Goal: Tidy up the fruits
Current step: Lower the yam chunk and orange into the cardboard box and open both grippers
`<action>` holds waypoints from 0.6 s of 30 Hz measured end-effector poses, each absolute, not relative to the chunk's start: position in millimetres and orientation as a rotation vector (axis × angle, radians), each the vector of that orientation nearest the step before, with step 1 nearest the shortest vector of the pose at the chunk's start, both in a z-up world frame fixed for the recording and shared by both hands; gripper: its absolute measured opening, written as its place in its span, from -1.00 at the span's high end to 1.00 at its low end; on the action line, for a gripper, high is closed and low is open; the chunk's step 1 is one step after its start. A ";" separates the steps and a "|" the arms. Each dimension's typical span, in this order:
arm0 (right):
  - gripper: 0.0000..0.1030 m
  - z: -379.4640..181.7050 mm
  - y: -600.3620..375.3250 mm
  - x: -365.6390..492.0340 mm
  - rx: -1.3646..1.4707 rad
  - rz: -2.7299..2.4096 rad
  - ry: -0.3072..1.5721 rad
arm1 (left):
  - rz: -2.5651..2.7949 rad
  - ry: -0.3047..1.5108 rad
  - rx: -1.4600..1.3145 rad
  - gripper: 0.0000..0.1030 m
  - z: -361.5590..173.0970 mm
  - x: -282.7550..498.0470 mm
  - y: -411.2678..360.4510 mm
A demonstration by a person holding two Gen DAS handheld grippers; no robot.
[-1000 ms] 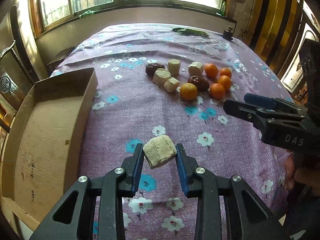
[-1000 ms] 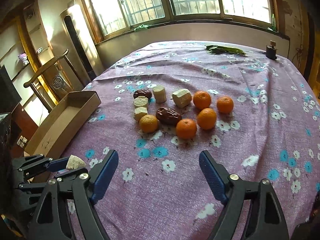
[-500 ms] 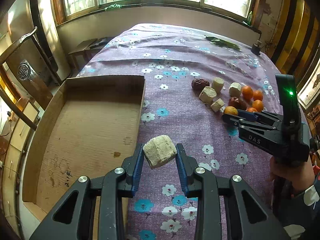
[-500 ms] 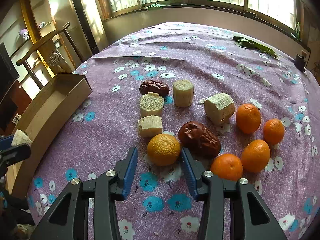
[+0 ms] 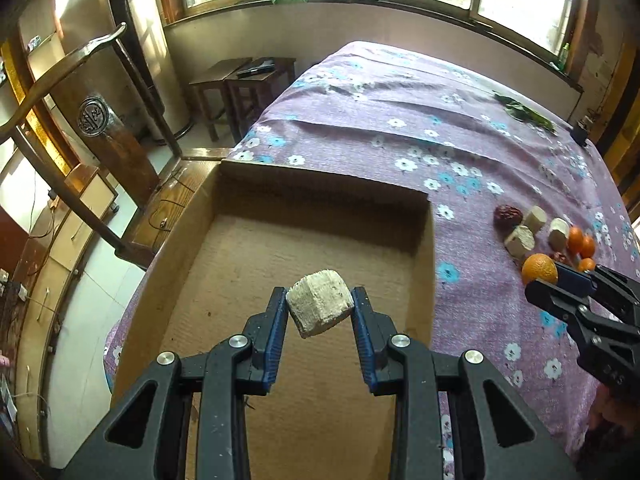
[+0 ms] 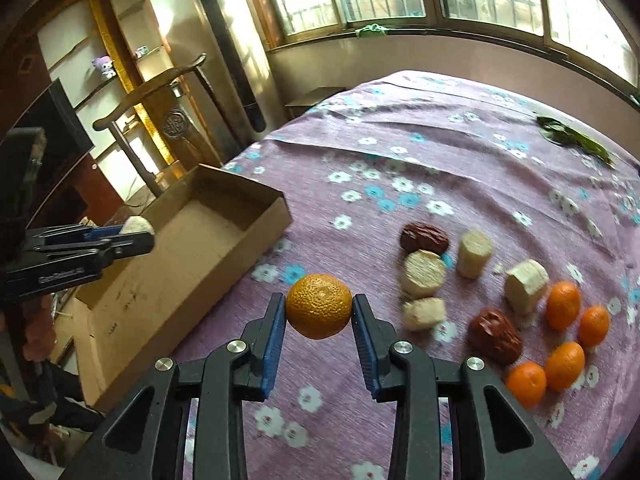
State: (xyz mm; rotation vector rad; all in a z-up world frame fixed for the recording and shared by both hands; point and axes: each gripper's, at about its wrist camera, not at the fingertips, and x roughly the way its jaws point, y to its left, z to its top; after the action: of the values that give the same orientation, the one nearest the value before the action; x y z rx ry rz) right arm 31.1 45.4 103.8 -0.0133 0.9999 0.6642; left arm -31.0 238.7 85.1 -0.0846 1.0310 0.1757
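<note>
My left gripper (image 5: 319,312) is shut on a pale sugarcane chunk (image 5: 320,307) and holds it in the air over the open cardboard box (image 5: 280,240). My right gripper (image 6: 319,312) is shut on an orange (image 6: 319,306), lifted above the purple floral cloth just right of the box (image 6: 192,240). The left gripper with its chunk shows at the left of the right wrist view (image 6: 132,236). The right gripper and orange show at the right of the left wrist view (image 5: 540,269). Several oranges (image 6: 563,305), two red dates (image 6: 424,237) and several sugarcane pieces (image 6: 424,273) lie on the cloth.
The box sits at the table's left edge, and its floor looks bare. A wooden chair (image 5: 100,120) and stools (image 5: 240,76) stand beyond that edge. Green leaves (image 6: 572,140) and a small dark object (image 5: 580,132) lie at the far end of the table.
My left gripper carried the sugarcane chunk left, from over the cloth to over the box. My right gripper closed on the orange and lifted it toward the box.
</note>
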 end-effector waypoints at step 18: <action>0.28 64.9 179.9 81.6 -0.188 0.851 1.089 | 0.276 1.100 -0.154 0.40 41.9 18.7 270.2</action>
State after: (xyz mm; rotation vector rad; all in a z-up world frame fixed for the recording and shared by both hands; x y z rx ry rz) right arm 81.6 179.9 64.9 -0.1883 1.0885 0.8512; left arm 18.7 270.2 41.9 -0.1544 1.1002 0.2763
